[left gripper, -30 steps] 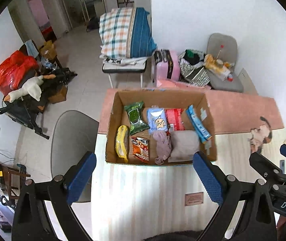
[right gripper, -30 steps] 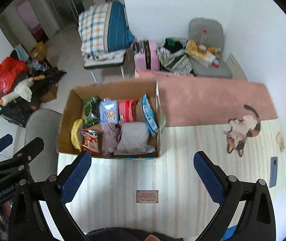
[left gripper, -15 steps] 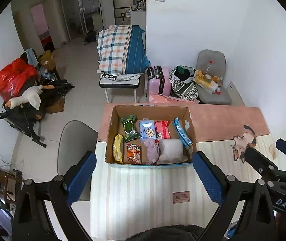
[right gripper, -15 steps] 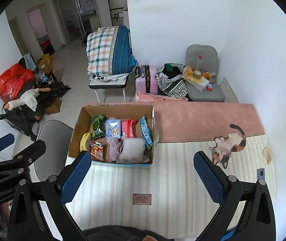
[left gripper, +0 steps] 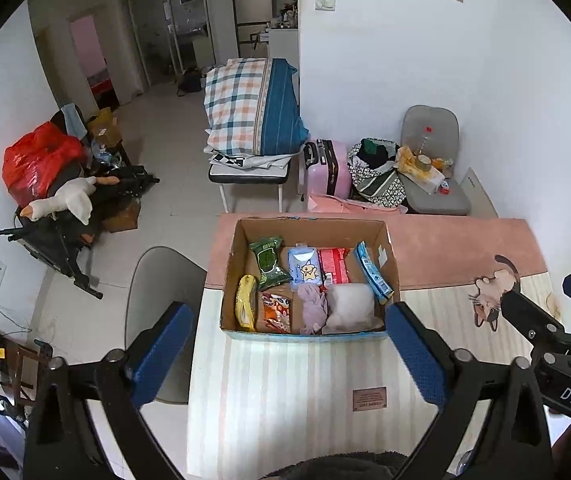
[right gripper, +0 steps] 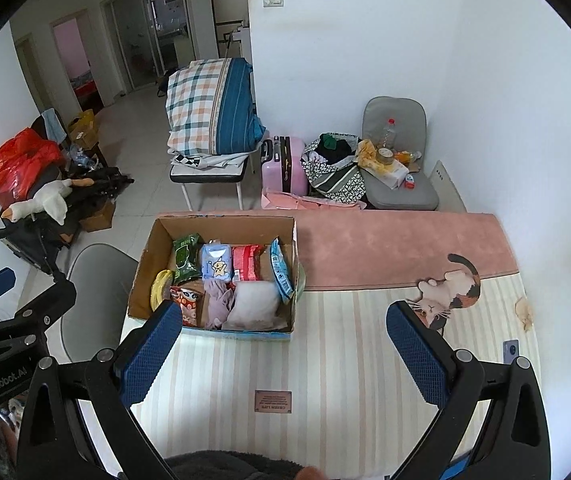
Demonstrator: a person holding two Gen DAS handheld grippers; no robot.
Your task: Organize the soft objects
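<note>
**Cardboard box** (left gripper: 309,276). Landmark for all entries. Open-topped, on the striped mat (left gripper: 285,392), its far side towards the pink strip of the mat. Long axis runs left to right across both views; the near long wall faces the grippers.

**Contents, placed by the box.**
- Yellow packet (left gripper: 245,297): near left corner, on edge, long axis near-to-far.
- Orange snack bag (left gripper: 275,312): just right of the yellow packet, against the near wall.
- Green packet (left gripper: 268,260): far left, leaning, long axis near-to-far.
- Light blue wipes pack (left gripper: 304,266) and red pack (left gripper: 333,266): side by side along the far wall.
- Blue sachet (left gripper: 373,272): standing on edge along the right wall, long axis near-to-far.
- Purple cloth (left gripper: 312,307): near middle, bunched, no clear axis.
- White pillow (left gripper: 351,306): near right, just beside the purple cloth; slightly longer left to right.

**Left gripper** (left gripper: 289,354). Jaws spread wide, holding nothing; above the mat on the near side of the box.

**Right gripper** (right gripper: 285,350). Jaws likewise wide apart and empty; near side of the box, off its right corner.

**Handling note (judgement).** Everything soft appears boxed already, so the step is probably choosing a piece or finishing. For a pick, come down from above, take the cloth at its raised fold or the pillow across its short span, and keep the fingers off the neighbouring packets and the box walls.
</note>
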